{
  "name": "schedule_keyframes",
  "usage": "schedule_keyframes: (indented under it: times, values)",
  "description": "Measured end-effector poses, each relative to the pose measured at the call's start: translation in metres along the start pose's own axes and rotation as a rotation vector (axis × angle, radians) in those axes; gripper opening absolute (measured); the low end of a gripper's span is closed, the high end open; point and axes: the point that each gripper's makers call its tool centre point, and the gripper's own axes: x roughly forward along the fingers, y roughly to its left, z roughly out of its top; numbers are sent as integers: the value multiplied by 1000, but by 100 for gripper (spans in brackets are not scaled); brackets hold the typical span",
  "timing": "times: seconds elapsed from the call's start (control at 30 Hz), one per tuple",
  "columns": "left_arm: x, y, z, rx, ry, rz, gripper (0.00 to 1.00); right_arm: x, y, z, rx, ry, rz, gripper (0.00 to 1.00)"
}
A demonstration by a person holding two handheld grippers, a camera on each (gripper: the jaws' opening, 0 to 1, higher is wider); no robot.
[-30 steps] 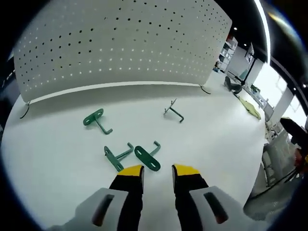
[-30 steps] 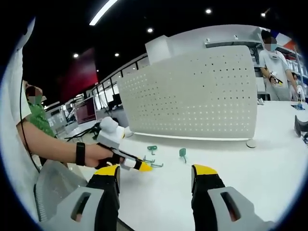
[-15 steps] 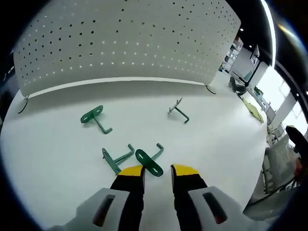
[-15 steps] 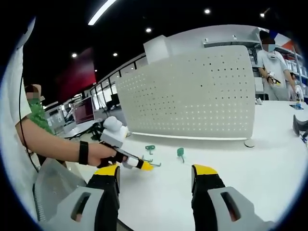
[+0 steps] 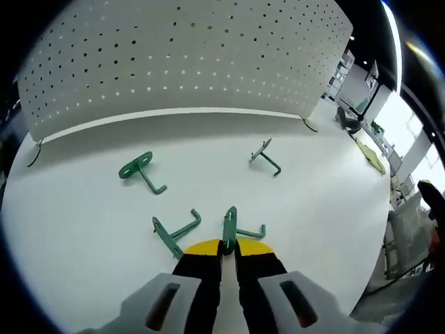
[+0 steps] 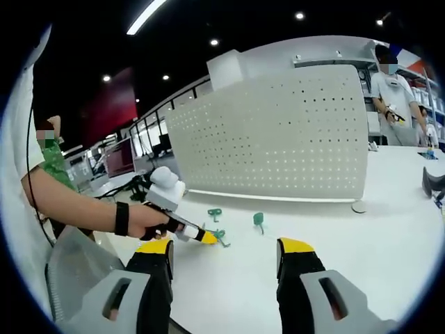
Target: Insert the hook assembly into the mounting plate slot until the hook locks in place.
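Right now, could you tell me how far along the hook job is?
Done: the left gripper has shut on one green hook, tipping its plate upright. In hand: that hook sits low over the white table. Left: carrying it to the pegboard and locking it in. Three more hooks lie loose, and the right gripper hangs open.

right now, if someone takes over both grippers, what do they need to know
Left gripper: jaws shut on a green metal hook, its flat plate pinched upright between the yellow tips, right at the white table.
Right gripper: jaws open, empty, hovering back from the work.
Three more green hooks lie loose on the table: one beside the held one, one to the left, one nearer the white perforated mounting board.
The board stands upright at the table's far edge.
Done: hook grasped. Left: carry it to the board and seat it in a slot.
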Motion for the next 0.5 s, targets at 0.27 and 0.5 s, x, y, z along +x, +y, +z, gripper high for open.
schedule_keyframes:
  times: [0.27,0.5]
  values:
    - [0,-1,-3,35,5,-3,4,0,2,0,12,-7,6,61]
    - [-6,-9,0,70,-16,-40,4,4,6,1,12,-6,22,60]
